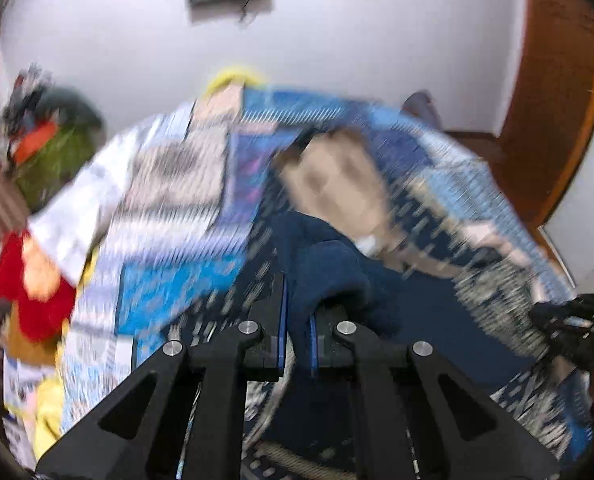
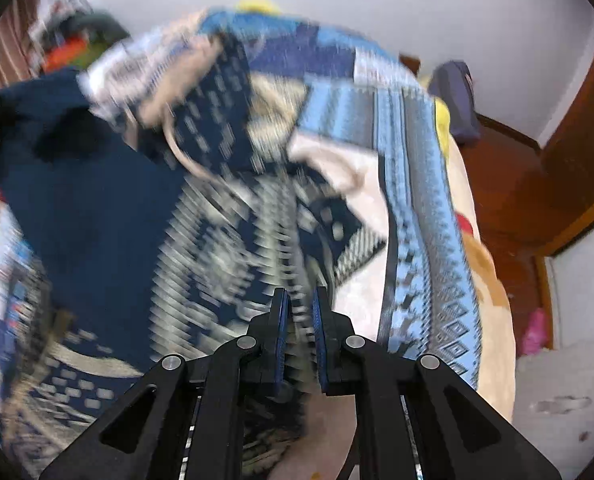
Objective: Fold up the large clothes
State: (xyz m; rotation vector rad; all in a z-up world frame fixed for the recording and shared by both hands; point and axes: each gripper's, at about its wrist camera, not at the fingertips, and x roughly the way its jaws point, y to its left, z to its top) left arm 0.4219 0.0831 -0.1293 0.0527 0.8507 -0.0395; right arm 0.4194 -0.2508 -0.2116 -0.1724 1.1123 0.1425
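A large dark navy garment (image 1: 429,320) with a pale woven pattern (image 2: 225,248) lies across a bed. Both views are smeared by motion. My left gripper (image 1: 299,300) is shut on a plain navy fold (image 1: 329,268) of it, the cloth bunched between the blue pads. My right gripper (image 2: 299,300) is shut on a patterned edge of the same garment, which stretches up and away from the jaws. A pale drawstring (image 2: 181,156) hangs from the garment's far part. The right gripper's black body (image 1: 577,320) shows at the right edge of the left wrist view.
A blue and white patchwork bedspread (image 1: 169,208) covers the bed (image 2: 425,208). Red and yellow cloth (image 1: 29,288) lies at its left. A heap of green and orange things (image 1: 53,148) sits at the far left. White wall (image 1: 337,32) behind, brown wooden furniture (image 2: 537,184) on the right.
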